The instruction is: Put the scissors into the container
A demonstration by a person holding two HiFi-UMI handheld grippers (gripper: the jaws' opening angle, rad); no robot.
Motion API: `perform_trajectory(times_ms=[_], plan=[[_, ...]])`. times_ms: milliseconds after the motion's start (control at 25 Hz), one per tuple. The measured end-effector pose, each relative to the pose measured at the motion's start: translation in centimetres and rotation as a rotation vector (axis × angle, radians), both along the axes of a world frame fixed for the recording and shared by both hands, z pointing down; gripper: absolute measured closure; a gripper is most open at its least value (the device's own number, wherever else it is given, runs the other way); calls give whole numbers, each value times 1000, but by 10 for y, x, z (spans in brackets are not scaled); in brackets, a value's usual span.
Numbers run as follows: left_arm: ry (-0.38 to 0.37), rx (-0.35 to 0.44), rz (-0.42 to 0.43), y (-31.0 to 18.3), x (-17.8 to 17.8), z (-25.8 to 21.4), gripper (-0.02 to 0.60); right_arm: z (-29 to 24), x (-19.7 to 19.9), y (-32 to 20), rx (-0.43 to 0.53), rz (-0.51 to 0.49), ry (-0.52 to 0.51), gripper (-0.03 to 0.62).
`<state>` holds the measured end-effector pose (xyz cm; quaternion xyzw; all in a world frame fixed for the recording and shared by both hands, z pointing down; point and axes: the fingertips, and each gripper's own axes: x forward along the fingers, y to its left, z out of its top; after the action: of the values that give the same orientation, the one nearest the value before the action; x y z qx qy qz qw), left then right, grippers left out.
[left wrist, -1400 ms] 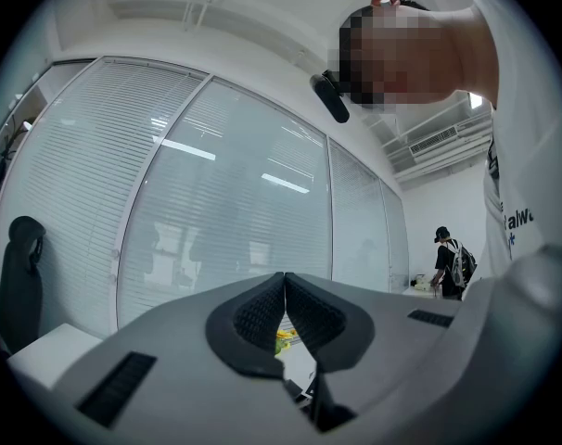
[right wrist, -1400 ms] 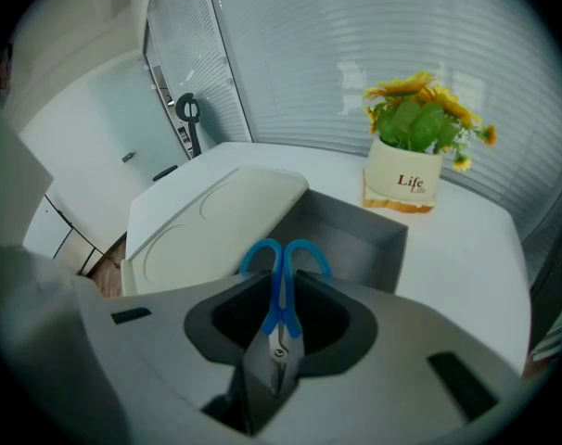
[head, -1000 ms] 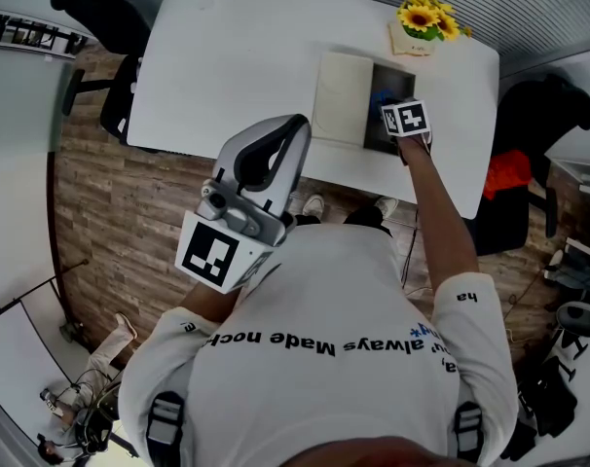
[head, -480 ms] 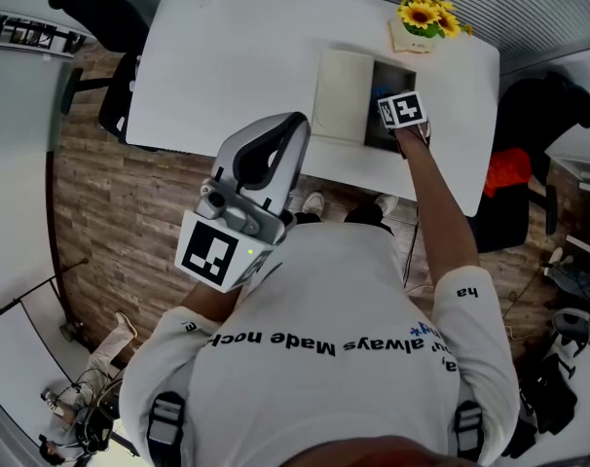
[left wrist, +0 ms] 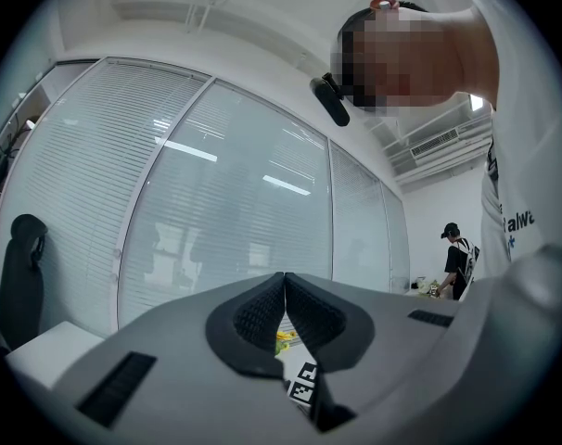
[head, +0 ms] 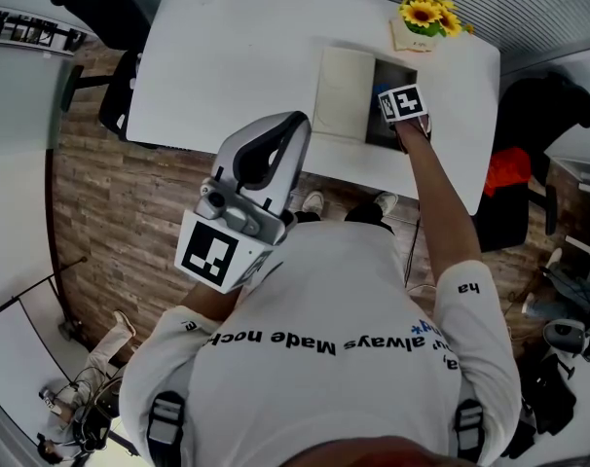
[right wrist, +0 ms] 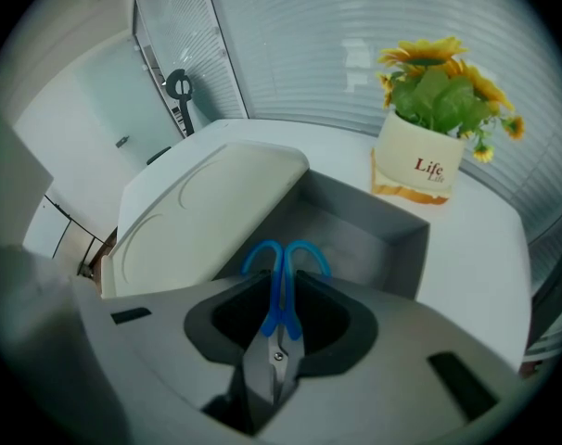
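My right gripper (right wrist: 282,290) was clamped on the scissors (right wrist: 277,364), the jaws pressing on the blue handle stems. The loops stuck out forward past the jaw tips and the blades pointed back toward the camera. Directly ahead of and below those tips lay the open grey container (right wrist: 355,235), its cream lid (right wrist: 207,211) off to the tool's left. A sunflower pot (right wrist: 420,165) stood beyond the container, ahead and to the right, on the white table (right wrist: 476,248). My left gripper (left wrist: 284,290) was pinched closed on nothing, well back from the table.
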<state>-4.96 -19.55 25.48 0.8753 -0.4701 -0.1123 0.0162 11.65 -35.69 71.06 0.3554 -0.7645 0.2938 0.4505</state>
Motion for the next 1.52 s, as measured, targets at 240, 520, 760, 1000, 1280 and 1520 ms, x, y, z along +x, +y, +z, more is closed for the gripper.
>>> perform_trajectory(times_ms=[240,520,760,1000,1280,1520], plan=[[-2,-3,-5,3,0,1,561,-1,-2,-5,-12,9,-7,497],[-2,-2,-16,8,-2,1,561,3,-7,-4,-46,42,-50,498],[-4,-3,-30,12,-6,1,561,7,-11,-2,-56,47,-50,497],[-6,-10,-44,14,-10,2,561,13,-11,-3,-75,66,-57,497],[-9,-16,-69,15,-17,6,561,22,-10,-2,-103,79,-54,497],[-4,-14,-77,16,-22,5,561,24,-10,-2,-108,89,-53,497]])
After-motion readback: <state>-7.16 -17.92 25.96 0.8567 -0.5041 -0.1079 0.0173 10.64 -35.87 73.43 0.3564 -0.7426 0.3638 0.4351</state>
